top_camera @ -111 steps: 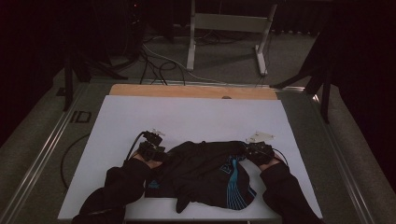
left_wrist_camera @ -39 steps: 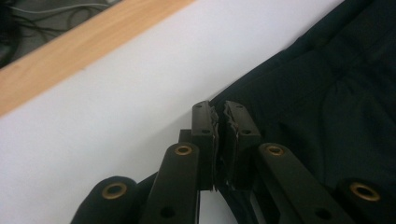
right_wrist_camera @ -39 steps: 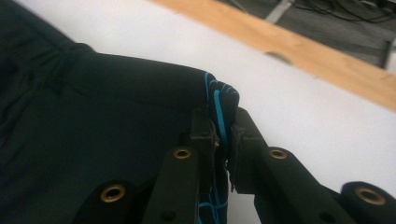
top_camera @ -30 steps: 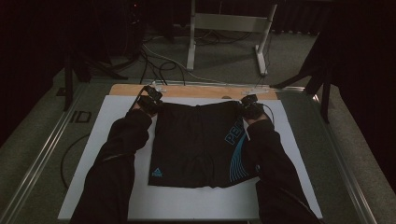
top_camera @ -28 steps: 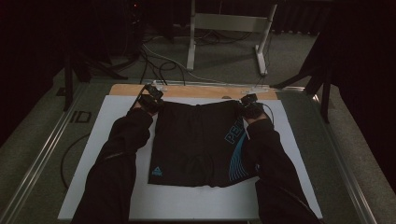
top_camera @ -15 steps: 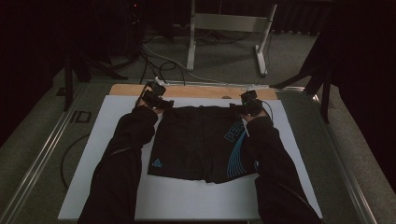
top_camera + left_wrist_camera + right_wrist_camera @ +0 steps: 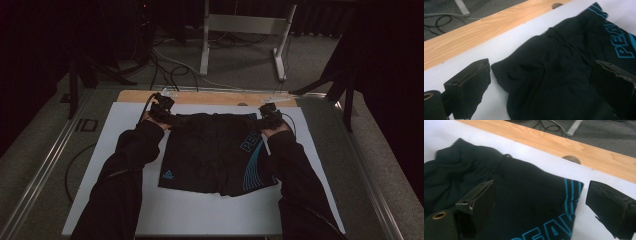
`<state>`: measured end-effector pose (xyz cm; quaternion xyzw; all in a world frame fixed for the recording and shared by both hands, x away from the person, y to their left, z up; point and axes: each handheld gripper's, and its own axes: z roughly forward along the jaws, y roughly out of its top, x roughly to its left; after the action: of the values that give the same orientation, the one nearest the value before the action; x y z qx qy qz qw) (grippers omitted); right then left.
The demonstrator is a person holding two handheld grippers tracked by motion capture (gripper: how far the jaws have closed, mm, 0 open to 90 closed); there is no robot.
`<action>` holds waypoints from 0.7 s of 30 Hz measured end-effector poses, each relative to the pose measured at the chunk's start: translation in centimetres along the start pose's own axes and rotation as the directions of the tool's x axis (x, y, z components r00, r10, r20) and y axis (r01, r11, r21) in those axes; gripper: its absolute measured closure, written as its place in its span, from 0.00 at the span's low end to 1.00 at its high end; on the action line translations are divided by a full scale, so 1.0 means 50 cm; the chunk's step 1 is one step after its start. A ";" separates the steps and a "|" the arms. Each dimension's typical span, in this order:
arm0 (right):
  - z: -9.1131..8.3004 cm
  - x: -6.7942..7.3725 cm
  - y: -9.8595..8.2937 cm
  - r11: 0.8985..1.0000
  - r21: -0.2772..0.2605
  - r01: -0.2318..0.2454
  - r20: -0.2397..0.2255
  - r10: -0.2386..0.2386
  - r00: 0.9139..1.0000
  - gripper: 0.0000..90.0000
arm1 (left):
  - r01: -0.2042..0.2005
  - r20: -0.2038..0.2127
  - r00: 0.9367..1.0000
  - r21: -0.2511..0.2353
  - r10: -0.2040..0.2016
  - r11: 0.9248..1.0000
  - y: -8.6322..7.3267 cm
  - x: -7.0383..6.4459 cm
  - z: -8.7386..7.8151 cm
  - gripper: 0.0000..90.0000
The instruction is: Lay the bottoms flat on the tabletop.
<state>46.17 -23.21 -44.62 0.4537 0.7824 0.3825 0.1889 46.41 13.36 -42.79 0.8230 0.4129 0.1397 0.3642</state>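
Dark floor surrounds the table, with black cables [image 7: 165, 70] strewn over it and a pale metal stand [image 7: 245, 30] set well beyond the far edge. A white sheet [image 7: 200, 210] covers most of the tabletop, leaving a strip of bare wood [image 7: 215, 97] along the far side, with a small round hole [image 7: 571, 159] in that strip just past the right gripper's reach.

Black shorts [image 7: 215, 150] with blue lettering and curved blue stripes lie spread flat on the white sheet, waistband toward the wood strip. The left gripper [image 7: 162, 112] sits at the waistband's near-left corner; in its own view its jaws stand wide apart, one to the side of the fabric edge on bare white, the other over the black cloth, nothing pinched between them. The right gripper [image 7: 270, 116] sits at the opposite waistband corner, jaws likewise spread, the blue-striped corner of the shorts lying in the gap between them. Black-sleeved forearms [image 7: 130, 165] reach along both sides of the shorts.
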 end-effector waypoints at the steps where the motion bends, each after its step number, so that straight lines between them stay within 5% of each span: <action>1: 0.000 0.000 0.000 1.000 0.000 0.000 0.000 0.000 1.000 0.10 | -0.005 0.010 1.000 -0.005 0.005 1.000 -0.004 -0.004 -0.005 0.05; 10: -0.042 0.020 -0.027 0.999 -0.012 0.035 -0.042 -0.036 0.998 0.10 | -0.071 0.078 0.994 -0.037 0.074 0.997 -0.043 -0.047 -0.061 0.04; 17: -0.074 0.041 -0.043 0.997 -0.025 0.079 -0.058 -0.081 0.995 0.10 | -0.097 0.090 0.991 -0.056 0.102 0.994 -0.066 -0.066 -0.103 0.04; 21: -0.095 0.050 -0.059 0.997 -0.053 0.063 -0.070 -0.067 0.995 0.10 | -0.115 0.112 0.986 -0.065 0.122 0.991 -0.091 -0.077 -0.127 0.04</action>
<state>40.17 -23.97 -43.76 0.4089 0.7932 0.4118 0.1845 38.02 15.21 -41.38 0.8417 0.3372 0.1253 0.4026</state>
